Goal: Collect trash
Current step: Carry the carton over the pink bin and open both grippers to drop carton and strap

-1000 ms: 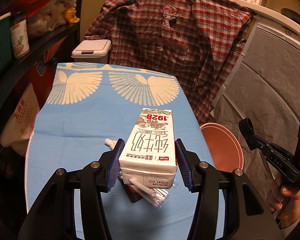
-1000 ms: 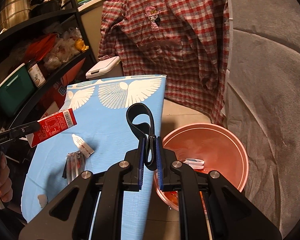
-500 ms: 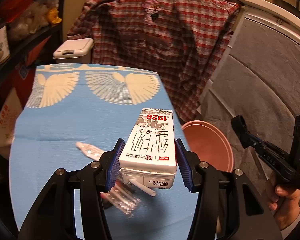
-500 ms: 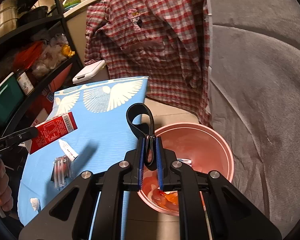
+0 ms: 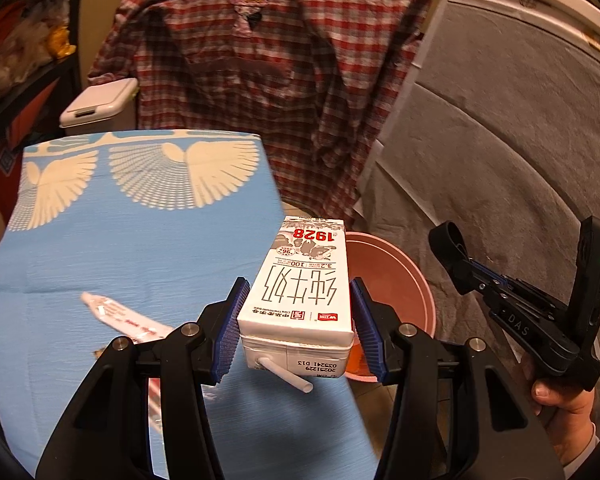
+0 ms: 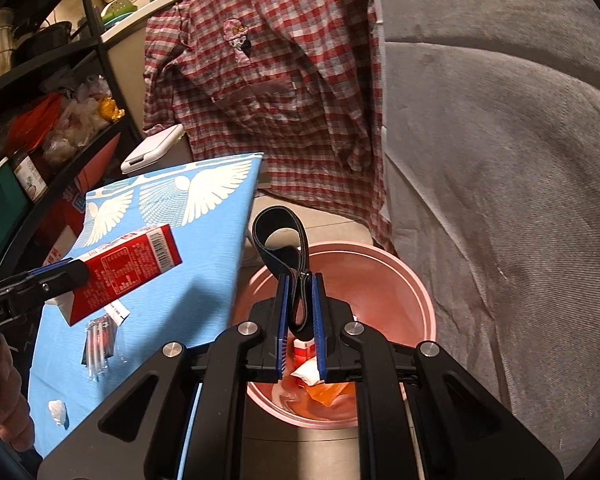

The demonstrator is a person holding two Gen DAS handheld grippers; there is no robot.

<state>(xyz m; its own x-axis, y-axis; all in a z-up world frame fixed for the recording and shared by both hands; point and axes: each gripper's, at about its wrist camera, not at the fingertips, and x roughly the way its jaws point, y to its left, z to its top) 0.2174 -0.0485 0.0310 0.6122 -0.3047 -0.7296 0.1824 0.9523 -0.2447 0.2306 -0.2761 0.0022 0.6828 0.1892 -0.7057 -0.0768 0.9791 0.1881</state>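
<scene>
My left gripper [image 5: 296, 328] is shut on a white and red milk carton [image 5: 304, 284] with a straw, held above the right edge of the blue cloth-covered table [image 5: 120, 248], close to the pink bin [image 5: 404, 280]. The carton also shows in the right wrist view [image 6: 124, 268]. My right gripper [image 6: 300, 320] is shut on a black strap loop [image 6: 280, 240] and hangs over the pink bin [image 6: 400, 280], which holds some wrappers [image 6: 312, 372].
On the table lie a small white tube [image 5: 120, 314], a clear plastic packet [image 6: 98, 344] and a white crumpled scrap [image 6: 58, 412]. A plaid shirt [image 6: 268, 80] hangs behind. A grey sofa [image 6: 500, 160] stands right, shelves [image 6: 40, 120] left, a white lidded bin [image 5: 96, 104] behind.
My left gripper has carried the carton rightward toward the pink bin. My right gripper has moved with the strap further over the bin.
</scene>
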